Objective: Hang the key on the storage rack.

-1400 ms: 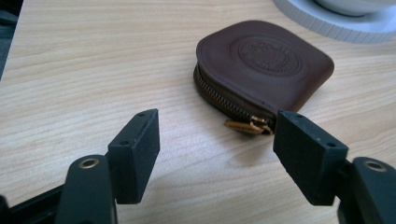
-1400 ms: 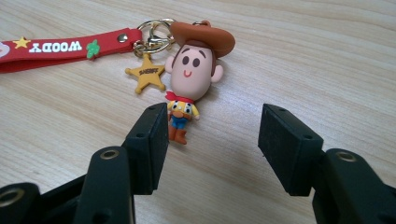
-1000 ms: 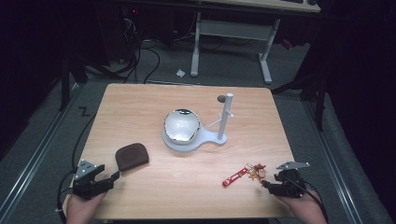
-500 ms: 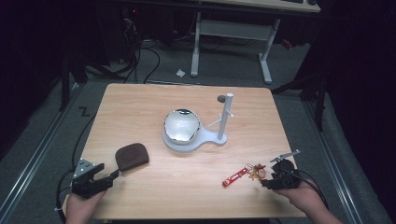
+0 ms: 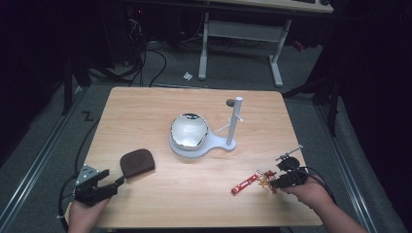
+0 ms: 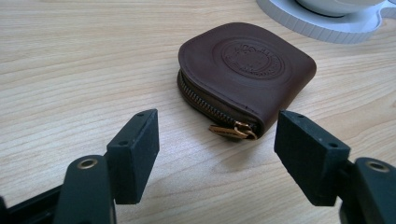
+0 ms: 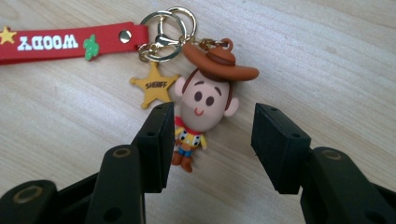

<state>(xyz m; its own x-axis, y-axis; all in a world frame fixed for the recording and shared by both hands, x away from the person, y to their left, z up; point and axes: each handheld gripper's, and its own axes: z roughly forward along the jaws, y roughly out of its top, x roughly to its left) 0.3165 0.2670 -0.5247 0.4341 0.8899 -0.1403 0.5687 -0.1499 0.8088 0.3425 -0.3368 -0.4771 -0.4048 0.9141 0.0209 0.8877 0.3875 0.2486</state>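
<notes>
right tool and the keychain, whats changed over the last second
The right tool has slid left across the table to the keychain. Its jaws have just been closing and now straddle the cowboy figure, but the pads do not press on it yet. The keychain itself has not moved. The left tool, brown pouch and white stand stayed as they were.

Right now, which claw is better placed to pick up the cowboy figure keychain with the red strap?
The right claw: its jaws, just closing, already straddle the cowboy figure keychain. The left claw faces the brown leather zip pouch, across the table.
</notes>
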